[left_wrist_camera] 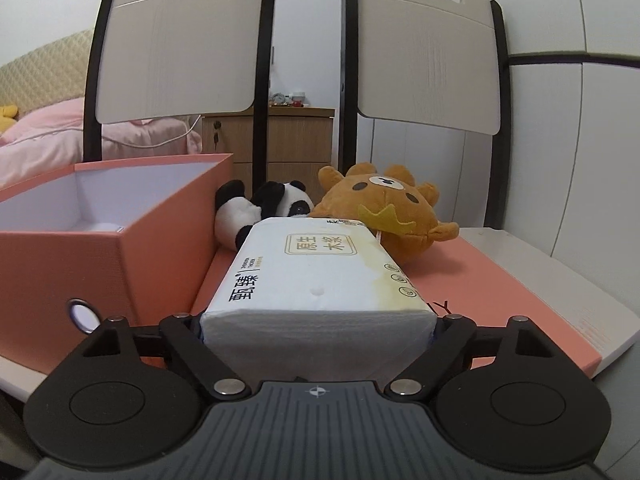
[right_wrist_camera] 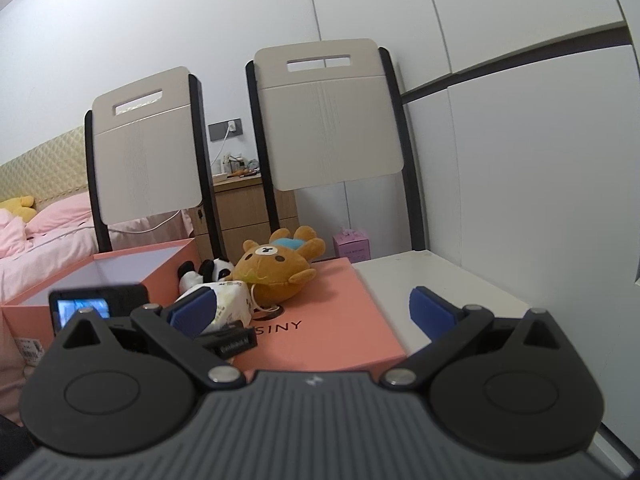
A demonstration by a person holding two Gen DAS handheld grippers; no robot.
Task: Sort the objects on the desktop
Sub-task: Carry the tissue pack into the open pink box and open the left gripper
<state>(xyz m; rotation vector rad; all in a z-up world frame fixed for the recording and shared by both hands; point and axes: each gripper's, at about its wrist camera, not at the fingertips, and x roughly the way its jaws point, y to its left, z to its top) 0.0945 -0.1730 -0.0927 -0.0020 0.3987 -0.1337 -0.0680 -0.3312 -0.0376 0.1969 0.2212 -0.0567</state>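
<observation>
Left gripper (left_wrist_camera: 318,326) clamped on near end of tissue pack (left_wrist_camera: 320,276); soft white plastic wrap, rectangular block, gold-framed label on top, yellowish tint along right edge. Fingers mostly hidden behind pack, black linkage arms spread to either side. Pack held above flat salmon-pink box lid (left_wrist_camera: 472,280), matte cardboard, dark lettering partly covered. Far end of pack near two plush toys: black-and-white panda (left_wrist_camera: 256,208) lying on its side, fuzzy brown bear (left_wrist_camera: 396,208) with yellow felt bib, round head, stubby ears. Open salmon-pink box (left_wrist_camera: 100,256) just left of pack, white inside, metal ring eyelet on front wall. Lid and box rested on white tabletop (left_wrist_camera: 560,280), smooth, rounded edge.

Right gripper (right_wrist_camera: 316,312) held wide open, nothing between blue rubbery pads (right_wrist_camera: 430,306); hovered over near edge of box lid (right_wrist_camera: 332,320). Seen from right wrist view: tissue pack (right_wrist_camera: 228,296) partly behind left pad, bear (right_wrist_camera: 276,272) and panda (right_wrist_camera: 204,274) behind it, left gripper's camera screen at far left. Two beige chair backs (right_wrist_camera: 328,116) with slot handles and black frames behind table.
</observation>
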